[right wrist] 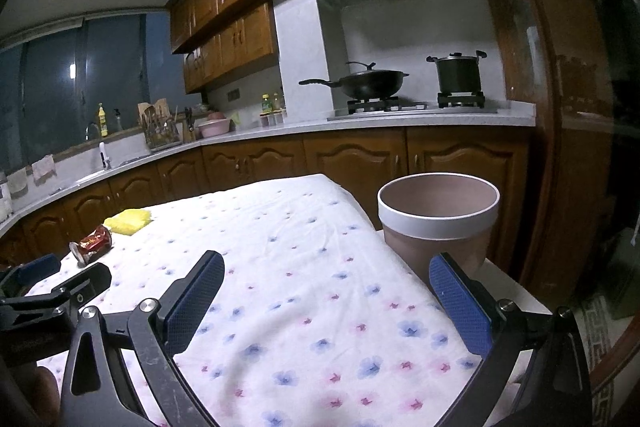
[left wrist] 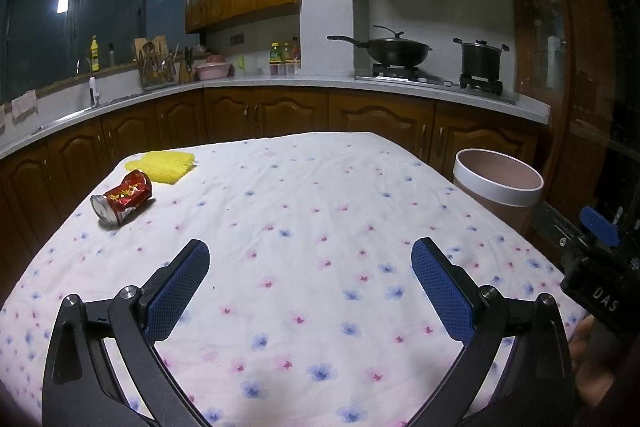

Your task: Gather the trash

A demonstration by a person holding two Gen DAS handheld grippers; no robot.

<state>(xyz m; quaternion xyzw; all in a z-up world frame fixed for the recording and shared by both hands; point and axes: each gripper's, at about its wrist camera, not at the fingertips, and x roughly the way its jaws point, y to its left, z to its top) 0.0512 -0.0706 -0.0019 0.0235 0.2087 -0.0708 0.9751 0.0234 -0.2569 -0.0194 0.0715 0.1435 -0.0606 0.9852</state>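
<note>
- My left gripper (left wrist: 310, 291) hangs above the near end of the tabletop (left wrist: 320, 187), jaws spread wide, nothing between the blue pads (left wrist: 176, 291).
- My right gripper (right wrist: 326, 307) hangs over the same flowered cloth, jaws also wide and holding nothing; its right pad overlaps the bin in that view.
- Landmark: the bin (left wrist: 498, 187), brown body with a white rim, upright, open top, standing just off the tabletop's right edge. In the right wrist view it sits close ahead on the right (right wrist: 438, 223).
- Crushed red can (left wrist: 122, 201) lies on its side on the cloth, well apart from the bin, across the tabletop near the far left corner. Silver end faces toward me.
- Yellow crumpled piece (left wrist: 166, 165) lies just behind the can, farther from me, touching or nearly touching it; I cannot tell which. Also well apart from the bin.
- Both pieces show small in the right wrist view: can (right wrist: 94, 243), yellow piece (right wrist: 128, 221).
- Beyond the bin, on the stove: a black wok (left wrist: 394, 51) with lid, and a dark pot (left wrist: 480, 59) to its right.
</note>
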